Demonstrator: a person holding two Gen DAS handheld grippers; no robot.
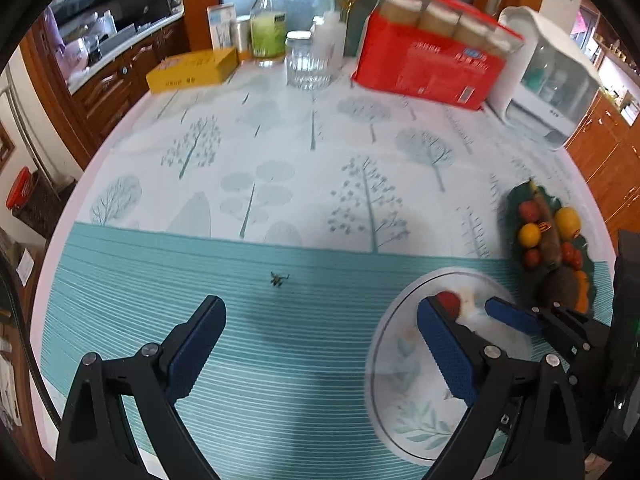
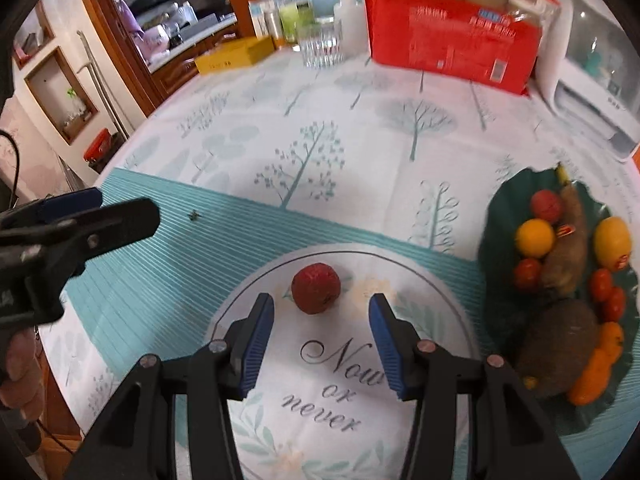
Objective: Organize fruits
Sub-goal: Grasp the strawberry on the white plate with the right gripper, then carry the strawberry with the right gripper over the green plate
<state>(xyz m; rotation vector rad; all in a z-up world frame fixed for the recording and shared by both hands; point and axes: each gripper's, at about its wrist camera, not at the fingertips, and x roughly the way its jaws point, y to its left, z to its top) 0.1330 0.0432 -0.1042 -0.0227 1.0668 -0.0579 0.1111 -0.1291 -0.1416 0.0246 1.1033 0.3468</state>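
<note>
A red round fruit (image 2: 316, 288) lies on a white plate (image 2: 440, 300) printed "Now or never". My right gripper (image 2: 322, 324) is open and empty, its fingertips just short of the fruit on either side. A dark green leaf-shaped dish (image 2: 500, 208) to the right holds several fruits: a yellow lemon (image 2: 612, 244), an orange (image 2: 534, 238), small red fruits, a brown one and a large dark one. My left gripper (image 1: 320, 332) is open and empty over the teal striped cloth, left of the plate (image 1: 404, 360). The dish (image 1: 516, 196) shows at the right of that view.
At the table's back stand a red package (image 1: 428, 64), a yellow box (image 1: 192, 70), a glass jar (image 1: 306, 62), a bottle (image 1: 268, 24) and a white appliance (image 1: 548, 80). A small dark speck (image 1: 278, 279) lies on the cloth. Wooden cabinets surround the table.
</note>
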